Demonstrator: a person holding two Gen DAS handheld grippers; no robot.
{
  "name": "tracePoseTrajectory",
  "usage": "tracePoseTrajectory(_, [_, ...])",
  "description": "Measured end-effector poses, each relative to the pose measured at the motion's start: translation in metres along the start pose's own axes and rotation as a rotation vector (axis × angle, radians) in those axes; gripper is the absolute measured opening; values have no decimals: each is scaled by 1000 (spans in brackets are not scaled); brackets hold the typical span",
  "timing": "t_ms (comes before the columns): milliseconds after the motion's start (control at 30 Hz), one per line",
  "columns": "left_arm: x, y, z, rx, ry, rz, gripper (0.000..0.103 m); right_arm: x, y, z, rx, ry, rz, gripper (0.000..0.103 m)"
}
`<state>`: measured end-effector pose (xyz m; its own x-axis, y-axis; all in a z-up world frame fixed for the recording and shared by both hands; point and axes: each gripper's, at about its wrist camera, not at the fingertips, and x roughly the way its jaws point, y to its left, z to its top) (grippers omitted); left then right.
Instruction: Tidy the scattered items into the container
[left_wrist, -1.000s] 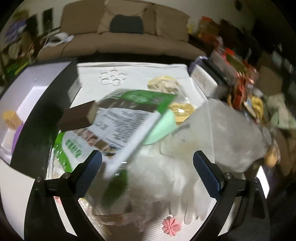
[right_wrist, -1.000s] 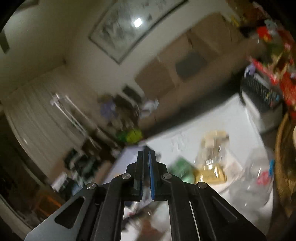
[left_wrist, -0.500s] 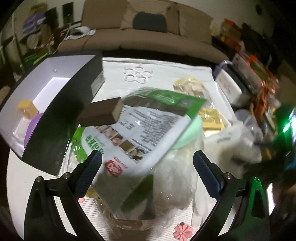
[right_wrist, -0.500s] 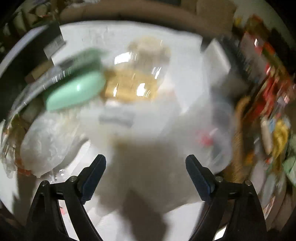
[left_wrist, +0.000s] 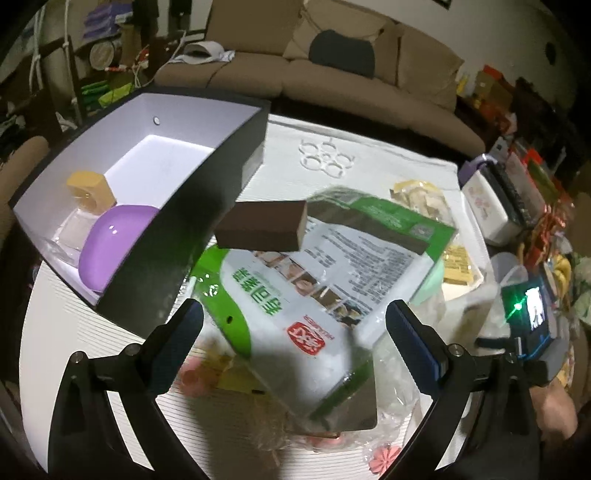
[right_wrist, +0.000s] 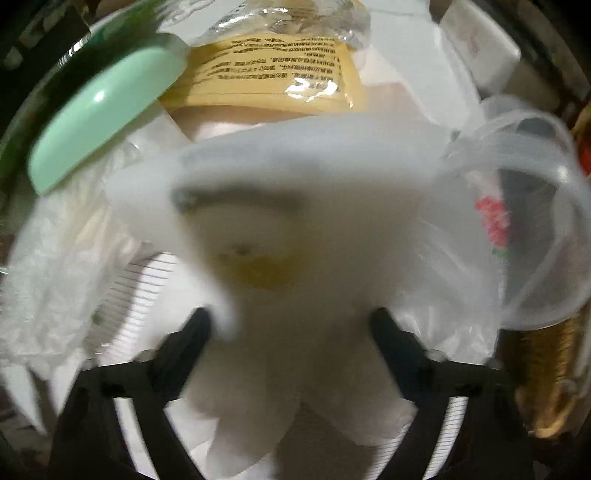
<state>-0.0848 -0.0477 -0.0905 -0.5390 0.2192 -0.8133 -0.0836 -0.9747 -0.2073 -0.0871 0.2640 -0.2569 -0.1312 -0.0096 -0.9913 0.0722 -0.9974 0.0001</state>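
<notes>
In the left wrist view my left gripper (left_wrist: 293, 332) is open above a green and white food bag (left_wrist: 314, 280) with a brown block (left_wrist: 262, 226) on it. The black box with a white inside (left_wrist: 236, 155) stands to the left and holds a purple bowl (left_wrist: 110, 240) and a yellow-capped jar (left_wrist: 90, 188). In the right wrist view my right gripper (right_wrist: 291, 332) is open, its fingers either side of a blurred white plastic glove (right_wrist: 295, 229). A mint green dish (right_wrist: 99, 110) and a yellow-labelled packet (right_wrist: 273, 74) lie behind it.
A clear plastic cup (right_wrist: 528, 221) stands right of the glove. A white ring holder (left_wrist: 325, 158) lies on the far table, a white case (left_wrist: 487, 206) at the right edge. A sofa (left_wrist: 332, 74) stands behind. Pink flower pieces (left_wrist: 384, 459) lie near the front.
The left view has shifted so the black box shows more fully. My right gripper, shut one second ago and then opened, has dropped close onto the white glove.
</notes>
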Motion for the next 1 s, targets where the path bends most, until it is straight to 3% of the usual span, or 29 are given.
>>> tracePoseTrajectory(33, [0,2,0,-11,0,-6,99,-4,0,-1,-6,-13,3,53])
tracePoseTrajectory(100, [0,5,1,-30,5,-24,99,-11,-2,-4,-1,-34,55,24])
tracePoseTrajectory(133, [0,5,1,-34,9,-36,99,-15,-4,-5,15,-47,101,5])
tracePoseTrajectory(200, [1,0,-1,-13,30,-70,99,-37,-15,-9,69,-121,246,4])
tracePoseTrajectory(300, [1,-11,-3,28,50,-125,99,-93,-32,-18,95,-308,428,4])
tracePoseTrajectory(400, [2,-22,-6,56,62,-130,99,-128,-53,-24,133,-448,514,3])
tracePoseTrajectory(533, [4,-30,-9,72,75,-136,99,-161,-78,-18,215,-571,631,3])
tracePoseTrajectory(667, [6,-46,-16,88,90,-168,99,-214,-97,-34,235,-719,590,3])
tracePoseTrajectory(833, [13,-112,-45,302,137,-201,99,-275,-117,-69,224,-910,548,3])
tracePoseTrajectory(933, [22,-132,-52,303,161,-225,99,-300,-111,-82,155,-947,411,3])
tracePoseTrajectory(1000, [27,-140,-53,282,164,-226,99,-302,-111,-86,154,-958,385,3])
